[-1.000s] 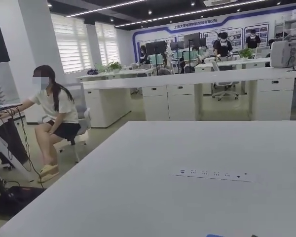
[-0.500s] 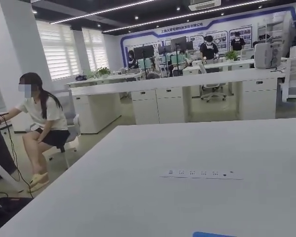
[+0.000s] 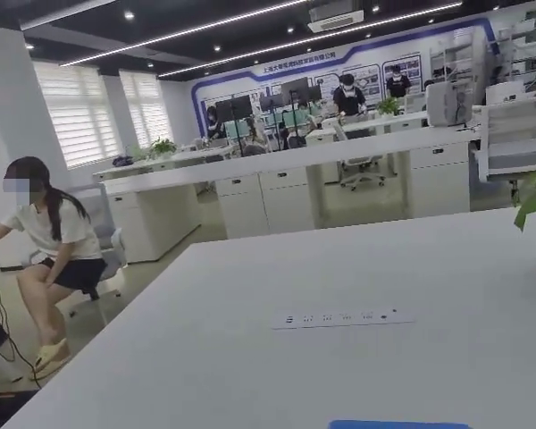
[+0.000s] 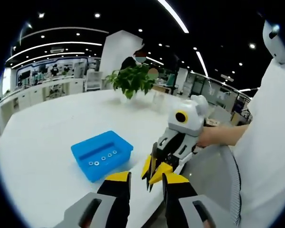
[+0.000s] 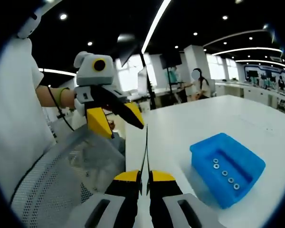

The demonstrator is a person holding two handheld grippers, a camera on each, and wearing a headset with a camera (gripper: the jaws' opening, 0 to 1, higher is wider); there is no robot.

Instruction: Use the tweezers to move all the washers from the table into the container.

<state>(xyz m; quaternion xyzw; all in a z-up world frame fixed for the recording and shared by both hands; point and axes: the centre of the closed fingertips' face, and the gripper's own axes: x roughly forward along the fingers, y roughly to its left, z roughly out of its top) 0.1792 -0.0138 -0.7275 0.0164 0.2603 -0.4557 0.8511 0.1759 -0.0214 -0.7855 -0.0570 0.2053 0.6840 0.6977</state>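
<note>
A blue container (image 4: 102, 154) (image 5: 226, 168) lies on the white table (image 3: 250, 357) with several washers (image 4: 103, 158) (image 5: 225, 173) in a row inside; its rim (image 3: 397, 424) peeks in at the bottom of the head view. My right gripper (image 5: 146, 176) is shut on thin tweezers (image 5: 146, 152) that stick straight out from its jaws. My left gripper (image 4: 145, 183) is open with nothing held. Both hang off the table's near edge, facing each other. The right gripper (image 4: 151, 178) crosses the left gripper view and the left gripper (image 5: 126, 130) crosses the right gripper view.
A grey mesh chair back (image 5: 61, 175) (image 4: 209, 175) sits just below the grippers, off the table edge. A potted plant (image 4: 133, 80) stands at the table's far side. A flush power strip (image 3: 339, 317) lies mid-table. A person (image 3: 54, 241) sits far left.
The head camera has swung to the right, so the room has slid left and more of the blue container's rim shows at the bottom. No thing has visibly moved.
</note>
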